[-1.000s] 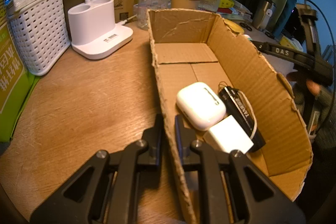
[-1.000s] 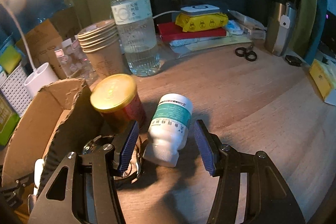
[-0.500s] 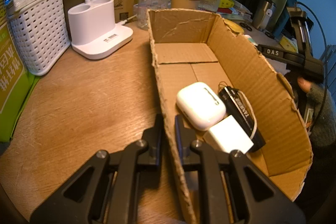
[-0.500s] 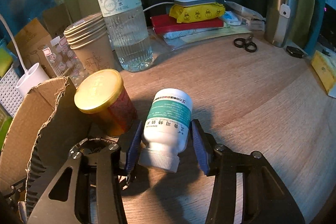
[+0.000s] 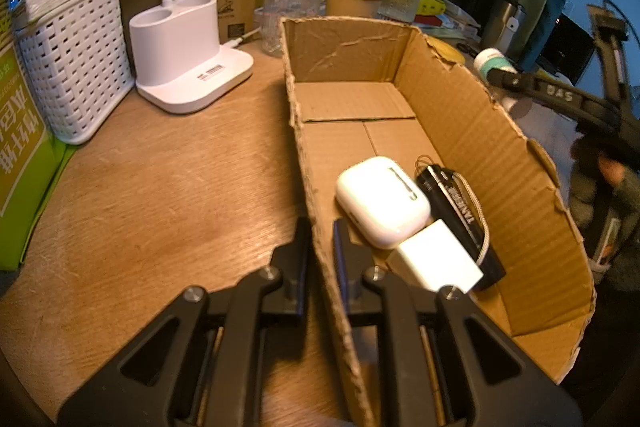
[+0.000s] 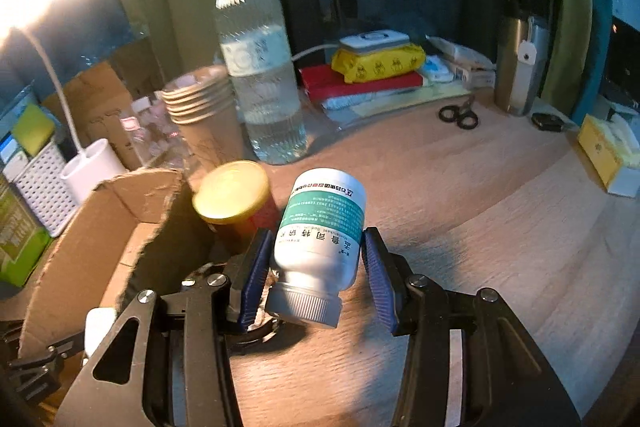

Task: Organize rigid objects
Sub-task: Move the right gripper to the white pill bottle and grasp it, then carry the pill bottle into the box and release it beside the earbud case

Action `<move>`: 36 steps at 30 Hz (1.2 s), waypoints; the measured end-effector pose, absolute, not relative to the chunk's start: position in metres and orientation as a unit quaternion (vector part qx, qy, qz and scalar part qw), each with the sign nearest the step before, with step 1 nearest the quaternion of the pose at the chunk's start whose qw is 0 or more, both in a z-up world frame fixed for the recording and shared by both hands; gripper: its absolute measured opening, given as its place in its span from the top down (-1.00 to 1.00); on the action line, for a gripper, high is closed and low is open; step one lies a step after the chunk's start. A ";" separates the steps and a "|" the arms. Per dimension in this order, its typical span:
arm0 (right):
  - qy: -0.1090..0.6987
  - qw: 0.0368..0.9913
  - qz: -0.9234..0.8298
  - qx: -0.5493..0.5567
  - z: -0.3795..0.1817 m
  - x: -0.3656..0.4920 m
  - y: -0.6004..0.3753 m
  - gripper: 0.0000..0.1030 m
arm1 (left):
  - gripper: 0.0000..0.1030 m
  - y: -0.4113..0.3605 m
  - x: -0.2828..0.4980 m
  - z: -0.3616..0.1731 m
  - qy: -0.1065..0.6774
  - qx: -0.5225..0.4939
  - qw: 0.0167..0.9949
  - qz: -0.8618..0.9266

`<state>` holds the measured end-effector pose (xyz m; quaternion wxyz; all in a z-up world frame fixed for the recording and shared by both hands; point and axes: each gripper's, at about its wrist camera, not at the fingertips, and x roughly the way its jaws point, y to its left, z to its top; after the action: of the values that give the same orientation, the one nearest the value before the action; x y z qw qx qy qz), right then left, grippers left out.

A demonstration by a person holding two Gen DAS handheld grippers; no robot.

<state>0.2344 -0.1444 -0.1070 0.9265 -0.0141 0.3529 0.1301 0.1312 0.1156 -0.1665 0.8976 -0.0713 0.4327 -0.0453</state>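
Medicine bottle [image 6: 324,227] is clamped sideways in the right gripper [image 6: 316,267] for boxing; cardboard box [image 5: 460,115] is steadied by the left gripper [image 5: 320,251], pinched on its near-left wall.

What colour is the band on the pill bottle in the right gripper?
Teal, on a white pill bottle; clearest in the right wrist view.

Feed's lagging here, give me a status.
Left gripper shut on cardboard box wall. Right gripper shut on white green-labelled pill bottle. Gold-lidded red jar beside box.
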 end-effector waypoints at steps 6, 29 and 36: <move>0.335 0.932 0.139 -0.014 -0.094 0.220 -0.139 0.05 | 0.76 0.116 0.131 -0.166 0.433 -0.071 0.898 -0.045; 0.290 0.924 0.243 -0.056 -0.063 0.166 -0.073 0.05 | 0.76 0.116 0.131 -0.166 0.433 -0.071 0.898 -0.045; 0.302 0.911 0.269 -0.074 -0.075 0.162 -0.051 0.05 | 0.76 0.115 0.132 -0.167 0.436 -0.072 0.896 -0.043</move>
<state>0.1616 -0.0505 -0.0751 0.9114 -0.0744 0.3024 0.2690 0.1316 0.1152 -0.1667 0.8963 -0.0723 0.4355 -0.0428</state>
